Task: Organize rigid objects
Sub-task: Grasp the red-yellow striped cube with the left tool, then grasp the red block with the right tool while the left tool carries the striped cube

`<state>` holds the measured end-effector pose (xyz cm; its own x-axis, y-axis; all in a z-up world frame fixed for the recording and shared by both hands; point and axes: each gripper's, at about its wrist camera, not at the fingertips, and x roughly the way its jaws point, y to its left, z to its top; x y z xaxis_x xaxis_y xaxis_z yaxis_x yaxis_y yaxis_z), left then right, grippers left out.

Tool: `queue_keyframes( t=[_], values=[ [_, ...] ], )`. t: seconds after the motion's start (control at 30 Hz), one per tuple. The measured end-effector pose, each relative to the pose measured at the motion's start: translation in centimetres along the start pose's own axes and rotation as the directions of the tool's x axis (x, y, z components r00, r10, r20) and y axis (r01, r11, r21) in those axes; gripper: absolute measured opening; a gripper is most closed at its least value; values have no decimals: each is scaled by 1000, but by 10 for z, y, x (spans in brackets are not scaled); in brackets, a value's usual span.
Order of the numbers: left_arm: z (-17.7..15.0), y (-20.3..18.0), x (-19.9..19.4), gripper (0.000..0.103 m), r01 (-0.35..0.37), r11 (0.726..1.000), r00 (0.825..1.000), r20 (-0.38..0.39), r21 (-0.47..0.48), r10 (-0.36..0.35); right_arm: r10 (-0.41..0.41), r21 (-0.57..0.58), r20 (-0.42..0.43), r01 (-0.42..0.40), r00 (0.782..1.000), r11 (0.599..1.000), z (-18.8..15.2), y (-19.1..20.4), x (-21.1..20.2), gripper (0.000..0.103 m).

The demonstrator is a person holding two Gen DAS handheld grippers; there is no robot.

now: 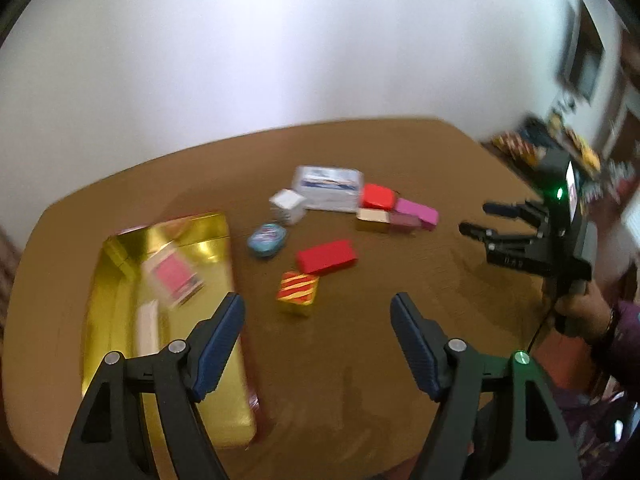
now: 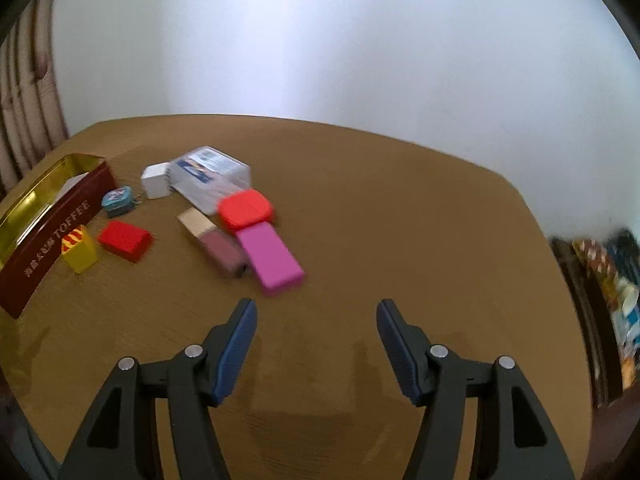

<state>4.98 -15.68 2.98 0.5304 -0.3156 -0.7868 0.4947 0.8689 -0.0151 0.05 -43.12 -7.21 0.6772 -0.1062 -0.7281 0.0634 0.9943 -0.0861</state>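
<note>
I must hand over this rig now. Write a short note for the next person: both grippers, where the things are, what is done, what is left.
Left gripper: open, empty, above the table beside the gold tin.
Right gripper: open, empty, above bare table, nearest the pink box.
Done: a card pack with a pink face and a white piece lie in the tin.
Left on the table: striped box, red box, round blue tin, white cube, clear case, red-orange block, beige box, mauve box, pink box.
</note>
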Motion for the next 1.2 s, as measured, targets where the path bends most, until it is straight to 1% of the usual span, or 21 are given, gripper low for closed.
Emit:
queue_keyframes(
  t=[0.07,0.13,0.17,0.2,0.23,0.27,0.33,0.4,0.47,0.5,0.57,0.63,0.73,0.8,0.83,0.9,0.97,1.07,1.1,1.17,1.2],
  values=[
    [5,-7,14,70,34,999,999,-21,40,-33,18,38,9,-18,1000,999,-4,-13,3,64],
    [9,-10,28,70,46,997,998,-41,68,-43,36,62,18,-37,999,997,-8,-25,3,64],
    [10,-11,38,67,60,995,997,-62,81,-55,45,71,23,-46,999,996,-10,-31,3,64],
    [10,-9,43,65,67,994,995,-76,86,-61,50,76,25,-51,998,996,-6,-24,9,64],
    [11,-8,51,60,72,993,993,-98,90,-64,59,85,24,-61,998,995,-7,-28,10,64],
    [11,-5,57,54,74,993,992,-113,94,-63,73,97,20,-74,997,992,-7,-31,12,64],
    [11,0,72,49,56,994,988,-148,91,-42,91,114,26,-93,996,989,-6,-31,17,64],
    [12,6,81,49,40,995,986,-164,90,-25,104,120,38,-108,994,987,-7,-32,14,64],
    [12,13,87,49,51,996,983,-180,69,-37,113,124,45,-117,993,985,-7,-34,11,64],
    [13,16,91,49,42,997,982,-185,63,-29,115,123,46,-120,992,985,-7,-35,9,64],
    [14,20,94,49,12,997,983,-183,70,1,122,117,43,-127,992,985,-7,-35,7,64],
    [15,23,97,50,30,998,982,-188,59,-18,126,115,41,-130,991,985,-7,-35,6,64],
    [13,27,104,50,4,998,980,-198,58,7,133,119,38,-137,990,983,-8,-36,6,64],
    [10,29,111,50,29,999,975,-222,44,-19,133,124,38,-136,990,983,-8,-36,5,64],
    [8,29,114,50,28,999,974,-227,43,-17,133,126,39,-137,990,983,-8,-36,5,64],
    [5,29,119,42,18,999,971,-238,41,-8,132,123,33,-135,991,983,-8,-35,6,64],
    [4,29,118,26,-24,998,975,-221,52,35,132,115,32,-135,991,984,-8,-33,7,64],
    [4,35,111,26,-9,1000,978,-209,-11,7,145,101,34,-147,989,984,-8,-30,5,64],
    [3,33,108,26,-13,1000,979,-203,-13,10,150,98,37,-153,988,983,-9,-28,4,64],
    [1,27,100,26,-23,1000,982,-188,-11,21,207,68,41,-210,977,975,-6,-25,1,64],
    [-1,25,95,26,-21,1000,983,-180,-17,17,251,47,39,-253,967,966,-3,-23,0,64]
  ],
)
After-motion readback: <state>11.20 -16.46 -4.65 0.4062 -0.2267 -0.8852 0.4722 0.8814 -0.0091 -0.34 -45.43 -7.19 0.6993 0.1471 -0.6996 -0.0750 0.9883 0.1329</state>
